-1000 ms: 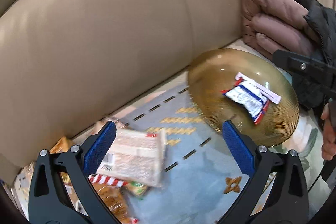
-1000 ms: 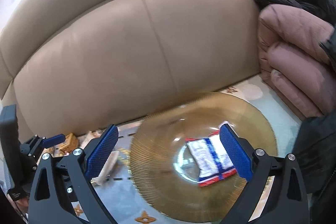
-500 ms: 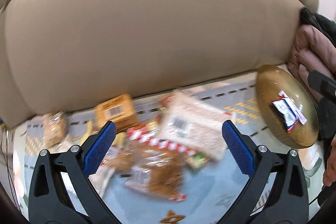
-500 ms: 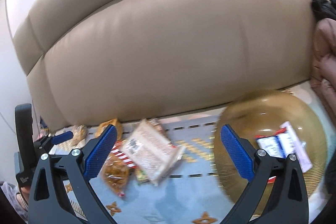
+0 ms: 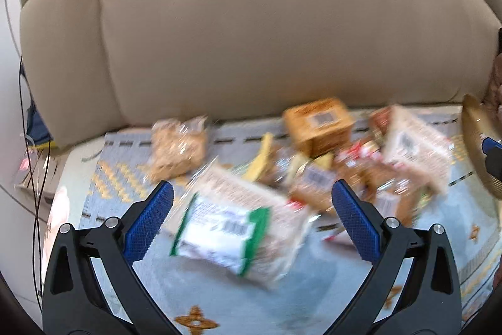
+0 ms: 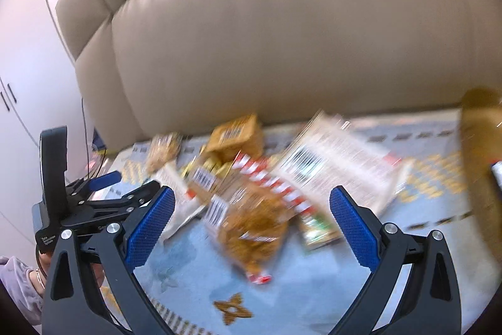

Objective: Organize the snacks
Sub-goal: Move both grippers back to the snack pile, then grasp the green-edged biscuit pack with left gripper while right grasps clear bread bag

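Both views are motion-blurred. A heap of snack packets lies on a light blue patterned mat in front of a beige sofa back. My left gripper [image 5: 251,209] is open above a white packet with a green edge [image 5: 232,228]; an orange box [image 5: 320,123] and a clear bag of biscuits [image 5: 178,146] lie farther back. My right gripper [image 6: 251,212] is open over a clear bag of golden snacks [image 6: 254,225]; a big white packet [image 6: 339,165] lies behind it. The amber glass plate [image 6: 480,153] sits at the right edge, also visible in the left wrist view as the plate [image 5: 477,140].
The beige sofa back [image 5: 251,21] closes off the far side. The mat [image 6: 313,288] has bare area in the foreground. The left gripper body [image 6: 62,193] and a person's hand show at the left of the right wrist view. Cables [image 5: 28,115] hang at the left.
Both grippers have swung left, away from the plate and over the snack heap. The plate has slid to the right edge of both views. Both stay open.
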### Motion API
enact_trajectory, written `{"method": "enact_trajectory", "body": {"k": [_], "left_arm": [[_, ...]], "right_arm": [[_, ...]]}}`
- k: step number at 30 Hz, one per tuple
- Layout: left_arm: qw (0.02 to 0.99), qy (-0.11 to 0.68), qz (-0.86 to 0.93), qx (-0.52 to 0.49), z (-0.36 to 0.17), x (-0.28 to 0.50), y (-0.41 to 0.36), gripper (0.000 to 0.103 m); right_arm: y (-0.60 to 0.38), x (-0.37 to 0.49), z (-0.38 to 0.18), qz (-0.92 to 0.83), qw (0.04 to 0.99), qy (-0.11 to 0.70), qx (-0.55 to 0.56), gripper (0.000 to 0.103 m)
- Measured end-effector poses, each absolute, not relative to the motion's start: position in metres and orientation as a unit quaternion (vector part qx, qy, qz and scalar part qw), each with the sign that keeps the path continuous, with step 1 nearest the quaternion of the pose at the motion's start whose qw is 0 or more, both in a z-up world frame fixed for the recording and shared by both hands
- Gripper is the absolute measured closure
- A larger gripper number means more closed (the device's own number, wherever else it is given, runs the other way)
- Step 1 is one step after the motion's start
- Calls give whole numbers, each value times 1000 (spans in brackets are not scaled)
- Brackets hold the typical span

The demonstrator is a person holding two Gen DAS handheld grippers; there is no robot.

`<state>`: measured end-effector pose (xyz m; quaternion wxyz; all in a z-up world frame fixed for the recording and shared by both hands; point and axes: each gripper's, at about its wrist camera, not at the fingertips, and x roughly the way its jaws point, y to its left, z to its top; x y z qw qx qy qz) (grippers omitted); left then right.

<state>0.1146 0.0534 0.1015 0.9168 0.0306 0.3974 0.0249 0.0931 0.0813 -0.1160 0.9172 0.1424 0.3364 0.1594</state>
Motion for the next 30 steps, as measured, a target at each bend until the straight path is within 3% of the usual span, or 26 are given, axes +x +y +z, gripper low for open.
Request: {"method": "enact_trajectory", "body": {"k": [9,17,30], "left_arm": [[915,402,35,12,53,106,83,3],[926,375,40,-25,31,112,93,3],[927,371,36,-40,24,112,102,3]], "right_arm": [[109,126,-178,175,893,392,134,5],[134,138,-191,208,896,388,50,5],[133,138,-192,210,896,388,48,5]]}}
